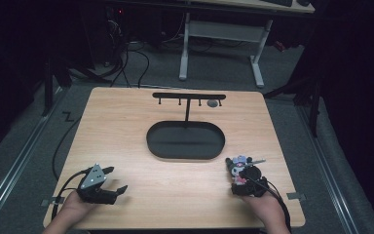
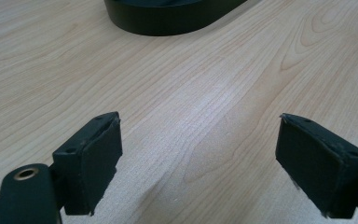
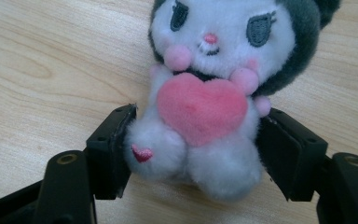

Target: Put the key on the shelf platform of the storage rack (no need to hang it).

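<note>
At lower right, the right tool [image 3: 198, 140] grasps the plush toy [image 3: 214, 84] by its legs; squeeze evenly before lifting

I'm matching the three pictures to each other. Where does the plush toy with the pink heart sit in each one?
High view: the plush toy lies at lower right on the table, at the right gripper.
Right gripper view: it sits in the centre, between the jaws.
Left gripper view: not in it.
Shared landmark: the light wooden table; the black oval tray links the high and left gripper views.
</note>
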The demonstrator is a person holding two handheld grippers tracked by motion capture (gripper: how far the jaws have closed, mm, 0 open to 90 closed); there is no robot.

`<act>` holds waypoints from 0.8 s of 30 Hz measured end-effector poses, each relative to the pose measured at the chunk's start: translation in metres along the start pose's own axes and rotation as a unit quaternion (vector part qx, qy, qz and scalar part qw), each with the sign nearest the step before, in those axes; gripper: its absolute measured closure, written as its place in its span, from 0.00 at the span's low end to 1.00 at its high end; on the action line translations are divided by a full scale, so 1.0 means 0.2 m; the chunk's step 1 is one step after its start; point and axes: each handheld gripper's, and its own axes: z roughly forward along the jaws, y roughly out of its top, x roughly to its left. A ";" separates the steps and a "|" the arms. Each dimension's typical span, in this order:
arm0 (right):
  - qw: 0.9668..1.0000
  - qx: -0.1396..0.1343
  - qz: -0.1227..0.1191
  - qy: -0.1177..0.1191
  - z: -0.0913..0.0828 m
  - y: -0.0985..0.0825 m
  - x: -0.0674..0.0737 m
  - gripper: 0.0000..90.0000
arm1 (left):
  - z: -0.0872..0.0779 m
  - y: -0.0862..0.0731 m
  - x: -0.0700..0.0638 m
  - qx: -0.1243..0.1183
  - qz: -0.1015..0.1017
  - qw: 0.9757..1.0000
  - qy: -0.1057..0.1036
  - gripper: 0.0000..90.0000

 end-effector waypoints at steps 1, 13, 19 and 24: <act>1.000 0.001 0.002 0.001 0.00 0.00 0.00 0.36 | 0.00 0.00 0.00 0.000 0.000 1.000 0.000 0.17; 1.000 0.001 0.002 0.005 0.00 -0.01 -0.01 0.49 | 0.00 0.00 0.00 0.000 0.000 1.000 0.000 0.17; 1.000 0.000 -0.002 0.000 -0.01 0.00 -0.01 0.52 | 0.00 0.00 0.00 0.000 0.000 1.000 0.000 0.17; 1.000 -0.010 -0.003 0.004 -0.04 0.01 0.00 0.53 | 0.00 0.00 0.00 0.000 0.000 1.000 0.000 0.17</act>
